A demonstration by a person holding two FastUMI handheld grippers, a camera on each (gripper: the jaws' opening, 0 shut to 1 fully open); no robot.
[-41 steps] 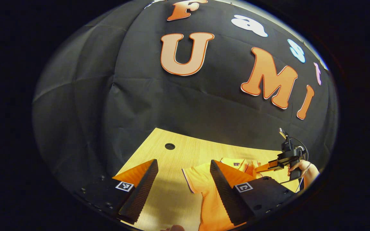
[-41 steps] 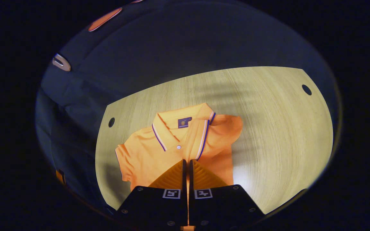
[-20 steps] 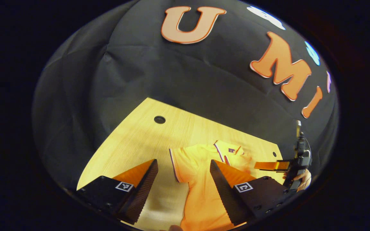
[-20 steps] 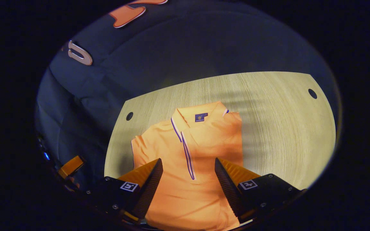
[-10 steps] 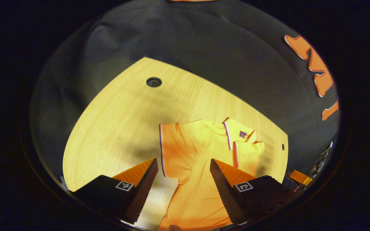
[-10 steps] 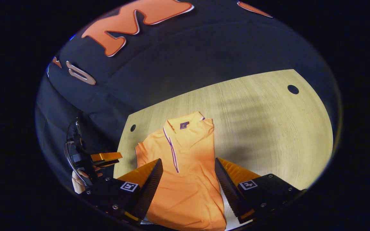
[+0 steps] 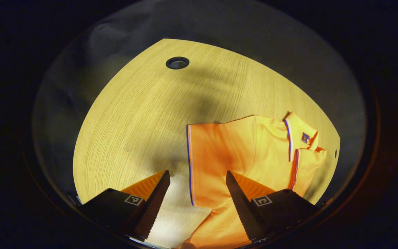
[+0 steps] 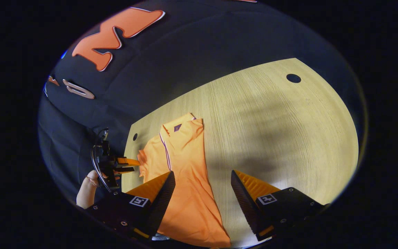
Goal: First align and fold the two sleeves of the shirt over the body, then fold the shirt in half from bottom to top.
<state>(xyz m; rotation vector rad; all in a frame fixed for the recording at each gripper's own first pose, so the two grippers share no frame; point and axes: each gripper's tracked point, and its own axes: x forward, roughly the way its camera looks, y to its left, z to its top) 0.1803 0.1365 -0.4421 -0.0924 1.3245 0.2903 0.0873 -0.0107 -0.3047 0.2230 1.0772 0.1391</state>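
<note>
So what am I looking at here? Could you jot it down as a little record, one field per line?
Garment: orange polo shirt with striped trim, lying flat
Surface: wooden table with a round hole
Left sleeve: spread out flat, not folded over
Right side of shirt: straight edge, sleeve looks folded in
Left gripper: open, above the spread sleeve's trimmed edge
Right gripper: open, above the shirt's lower right edge
Holder: a hand grips the left gripper's handle
</note>
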